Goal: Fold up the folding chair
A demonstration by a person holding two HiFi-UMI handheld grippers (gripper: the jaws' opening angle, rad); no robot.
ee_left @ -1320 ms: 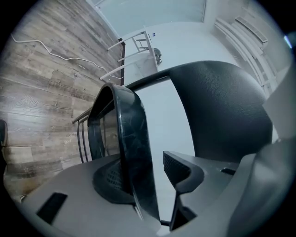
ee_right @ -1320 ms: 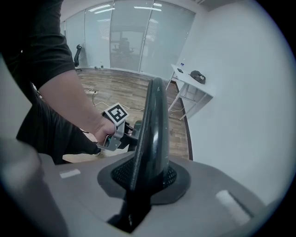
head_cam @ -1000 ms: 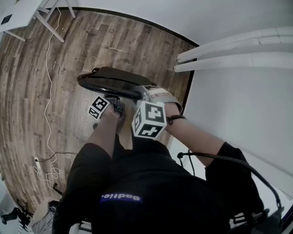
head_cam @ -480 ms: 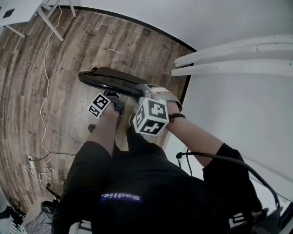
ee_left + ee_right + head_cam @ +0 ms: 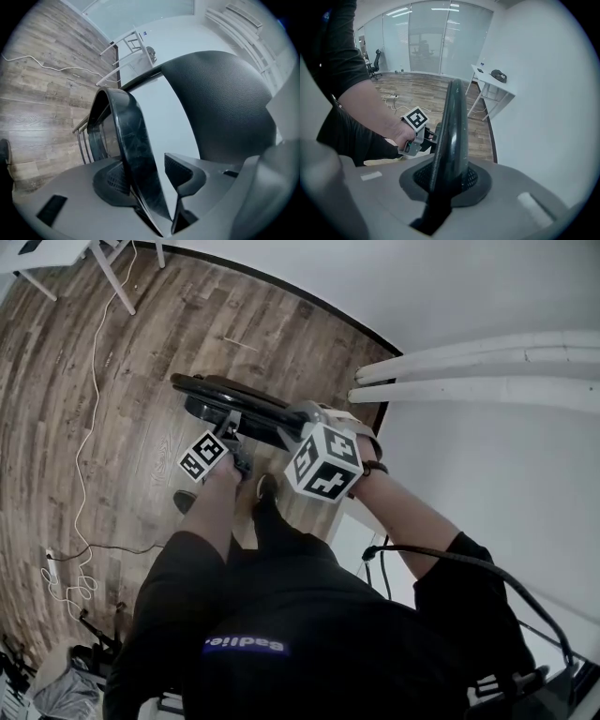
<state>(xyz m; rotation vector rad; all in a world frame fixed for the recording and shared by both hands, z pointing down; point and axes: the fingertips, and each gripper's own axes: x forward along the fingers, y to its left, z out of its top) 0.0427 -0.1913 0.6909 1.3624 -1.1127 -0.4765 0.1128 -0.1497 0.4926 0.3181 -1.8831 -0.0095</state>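
The black folding chair stands on the wood floor in front of me and looks thin from above. My left gripper is at its near left side. In the left gripper view the chair's curved black frame tube runs between the jaws, against the left pad, with a narrow gap to the right pad. The padded black panel fills the right. My right gripper is shut on the chair's thin upper edge, which rises straight out of its pads. The left gripper shows beyond it.
A white wall with two long white pipes is close on the right. A white table stands at the far left and a white cable snakes over the floor. My shoes are just behind the chair.
From above the chair shows less of its broad face and looks narrower. The right gripper's marker cube has shifted a little to the right. Both grippers stay on the chair.
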